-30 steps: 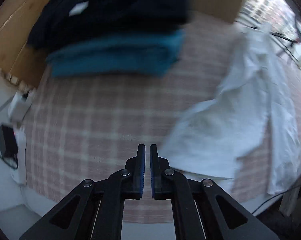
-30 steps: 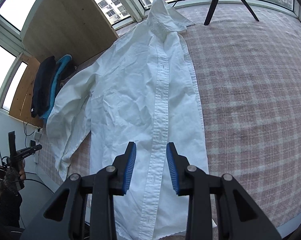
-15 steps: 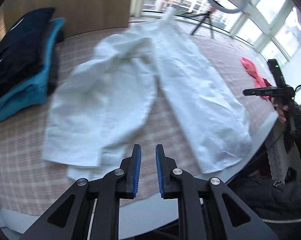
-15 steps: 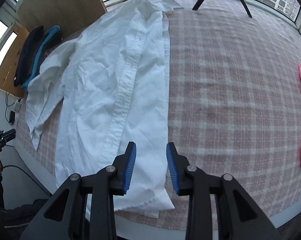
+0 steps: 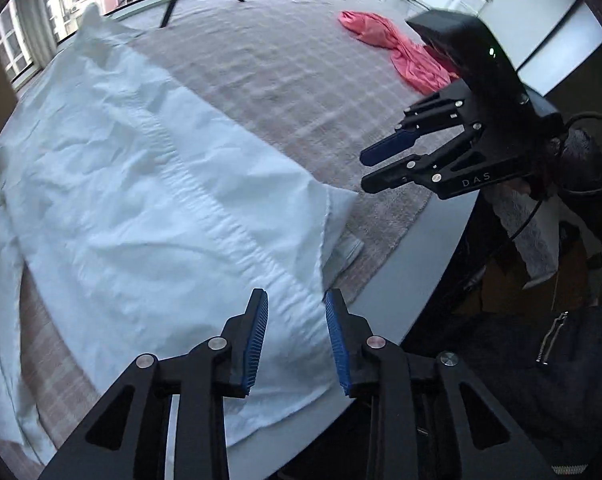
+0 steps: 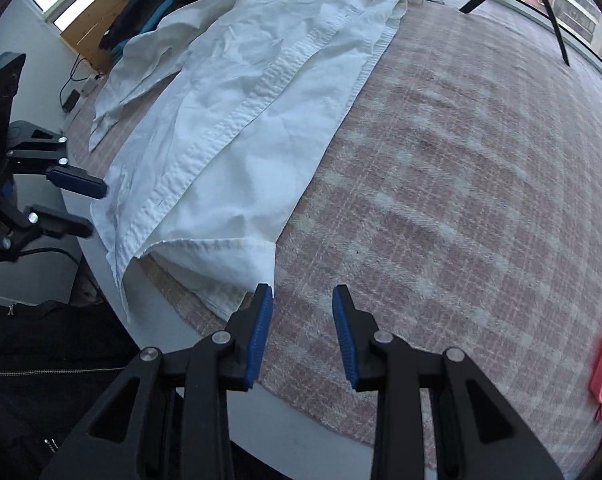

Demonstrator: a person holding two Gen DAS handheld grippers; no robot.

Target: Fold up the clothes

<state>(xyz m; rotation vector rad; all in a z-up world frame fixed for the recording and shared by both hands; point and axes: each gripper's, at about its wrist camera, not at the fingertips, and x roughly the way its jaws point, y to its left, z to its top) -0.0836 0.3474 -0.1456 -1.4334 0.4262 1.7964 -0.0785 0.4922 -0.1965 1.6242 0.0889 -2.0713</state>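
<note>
Jaws: left gripper (image 5: 297, 334) just opening, narrow, empty, over shirt (image 5: 149, 200) hem; right gripper (image 6: 303, 330) narrow, empty. Right view alone: folded stack (image 6: 153, 4).

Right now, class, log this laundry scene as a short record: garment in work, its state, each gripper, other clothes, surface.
garment: white shirt, spread buttoned-side up, hem at the near table edge
left gripper: fingers apart, just been opening, above the hem, nothing gripped
right gripper: fingers apart, empty, beside the hem corner
other clothes: pink garment lying unfolded; dark and teal stack at the far end
surface: checked cloth over the table
</note>
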